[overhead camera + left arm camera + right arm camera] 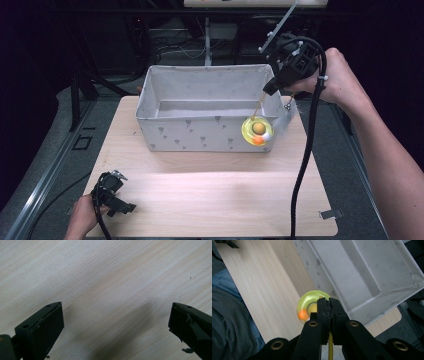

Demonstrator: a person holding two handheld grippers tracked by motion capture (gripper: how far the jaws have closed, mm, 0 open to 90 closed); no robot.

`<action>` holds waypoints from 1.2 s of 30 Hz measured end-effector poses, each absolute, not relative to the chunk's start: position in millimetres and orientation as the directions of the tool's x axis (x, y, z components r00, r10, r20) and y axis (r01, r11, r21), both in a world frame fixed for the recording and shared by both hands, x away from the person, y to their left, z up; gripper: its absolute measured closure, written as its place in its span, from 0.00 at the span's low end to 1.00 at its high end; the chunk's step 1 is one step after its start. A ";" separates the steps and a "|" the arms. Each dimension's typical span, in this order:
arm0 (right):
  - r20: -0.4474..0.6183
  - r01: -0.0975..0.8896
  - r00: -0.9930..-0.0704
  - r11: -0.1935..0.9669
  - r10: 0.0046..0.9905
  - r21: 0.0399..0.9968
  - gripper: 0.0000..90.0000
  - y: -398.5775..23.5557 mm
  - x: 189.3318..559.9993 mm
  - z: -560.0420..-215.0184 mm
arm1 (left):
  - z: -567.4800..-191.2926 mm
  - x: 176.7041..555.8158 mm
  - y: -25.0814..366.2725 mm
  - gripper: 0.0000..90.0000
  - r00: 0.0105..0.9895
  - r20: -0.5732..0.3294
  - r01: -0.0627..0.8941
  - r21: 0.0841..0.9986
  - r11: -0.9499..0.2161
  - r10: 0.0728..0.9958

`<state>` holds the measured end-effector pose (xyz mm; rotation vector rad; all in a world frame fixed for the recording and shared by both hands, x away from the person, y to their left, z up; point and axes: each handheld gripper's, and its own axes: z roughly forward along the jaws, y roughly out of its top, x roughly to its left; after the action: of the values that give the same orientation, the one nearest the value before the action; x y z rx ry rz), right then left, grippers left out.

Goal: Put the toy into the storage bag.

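My right gripper (270, 88) is raised above the right end of a grey fabric box (200, 135), shut on a thin yellow stick (259, 107). From the stick hangs a yellow ring toy (258, 130) with an orange ball, in front of the box's right front corner, with a pale feather (285, 120) beside it. In the right gripper view the jaws (329, 302) meet on the stick (330, 345), with the ring toy (308, 303) blurred below them. My left gripper (126, 191) rests at the table's near left, open. Its jaws (116, 312) stand wide apart over bare wood.
The light wooden table (200, 200) carries the open-topped box (362, 277) at its far side. A black cable (305, 150) trails from the right gripper down across the table's right side. Dark frames and cables stand behind the box.
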<state>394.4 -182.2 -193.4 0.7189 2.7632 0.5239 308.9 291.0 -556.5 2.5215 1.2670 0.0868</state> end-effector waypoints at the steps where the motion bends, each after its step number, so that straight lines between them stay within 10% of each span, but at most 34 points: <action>1: -0.138 0.422 -0.850 0.814 0.509 0.399 0.98 -181.8 395.0 -191.5 | -556.6 308.7 290.7 0.00 0.605 -0.090 0.773 0.302 -0.557 0.791; 36: -0.209 0.482 -0.754 0.740 0.623 0.469 0.98 -165.9 452.4 -151.4 | -558.0 307.2 288.4 0.00 0.638 -0.089 0.750 0.296 -0.591 0.765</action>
<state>452.4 -165.9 -151.4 0.8535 2.5879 0.5572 307.2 288.4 -558.0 2.5551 1.2172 0.0677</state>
